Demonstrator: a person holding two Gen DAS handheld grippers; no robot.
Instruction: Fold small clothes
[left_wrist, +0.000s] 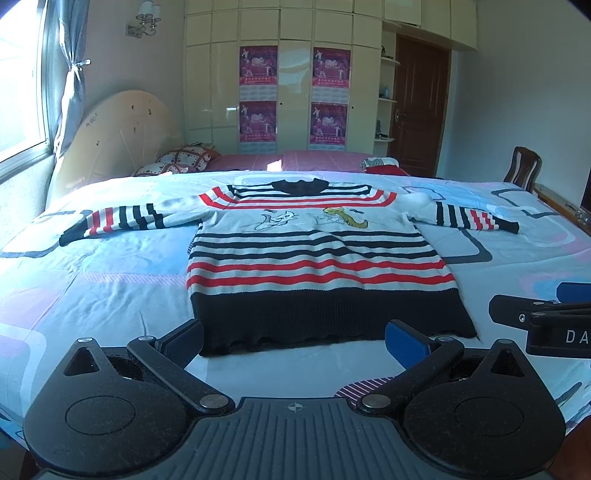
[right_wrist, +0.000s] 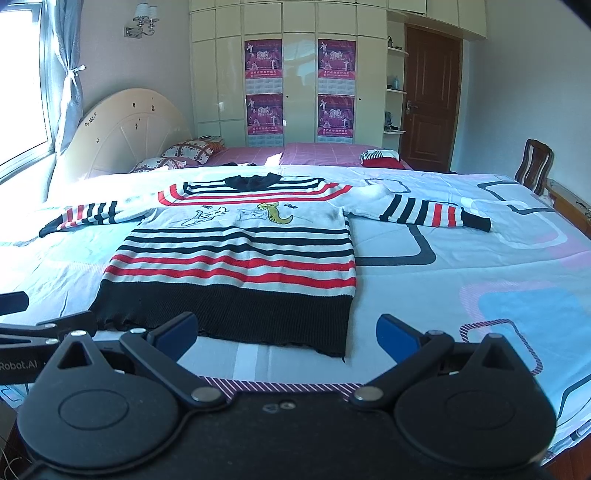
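Both tongs are standing released, blue pads spread wide, gripping nothing. Left tongs (left_wrist: 295, 341) are hovering just short of the sweater's (left_wrist: 314, 258) black hem, their pads straddling its width. Right tongs (right_wrist: 288, 338) are hovering nearer the sweater's right hem corner, and their arm is showing at the edge of the left wrist view.

Sweater is lying flat and face up on the bed (left_wrist: 110, 295), hem nearest the tongs, collar farthest, both striped sleeves spreading outward from the body. Bed sheet is showing blue, pink and grey shapes around the sweater.

Beyond the sweater's collar, a pink-covered bed (right_wrist: 317, 153) is carrying patterned pillows (right_wrist: 192, 149) and a small heap of clothes (right_wrist: 380, 157). Farther still, a cream wardrobe (right_wrist: 295, 74) with pink posters and a brown door (right_wrist: 430, 96) are standing.
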